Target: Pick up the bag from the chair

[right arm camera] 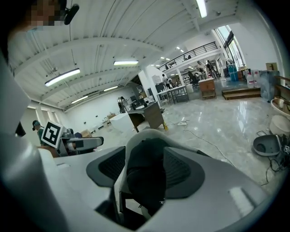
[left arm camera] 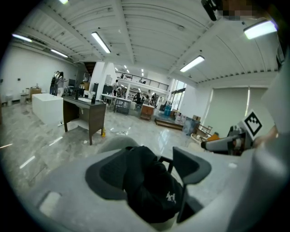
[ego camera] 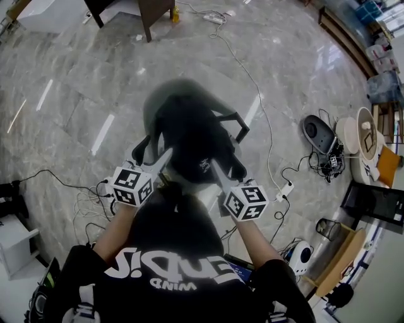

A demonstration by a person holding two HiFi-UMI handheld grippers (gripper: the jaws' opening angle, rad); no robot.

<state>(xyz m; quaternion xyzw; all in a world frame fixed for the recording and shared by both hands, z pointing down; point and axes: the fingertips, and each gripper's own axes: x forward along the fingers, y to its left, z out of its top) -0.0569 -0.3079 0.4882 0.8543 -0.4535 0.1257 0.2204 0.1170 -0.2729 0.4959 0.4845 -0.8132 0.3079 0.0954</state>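
A black bag [ego camera: 192, 135] lies slumped on the seat of a grey chair [ego camera: 165, 94], straight in front of me. My left gripper [ego camera: 165, 156] reaches the bag's left side and my right gripper [ego camera: 214, 167] its right side; both tips sit close to the fabric. In the left gripper view the bag [left arm camera: 147, 165] fills the gap between the wide-apart jaws of the left gripper [left arm camera: 149, 179], which is open. The right gripper [right arm camera: 147, 174] is also open, with the bag [right arm camera: 145, 158] and the chair back [right arm camera: 142, 136] between its jaws. Neither gripper holds anything.
Cables and a power strip [ego camera: 287, 188] trail over the marble floor to the right of the chair. Round devices [ego camera: 319, 132] and boxes crowd the right edge. A dark desk [ego camera: 154, 9] stands at the far top. A white cabinet [ego camera: 16, 240] is at my left.
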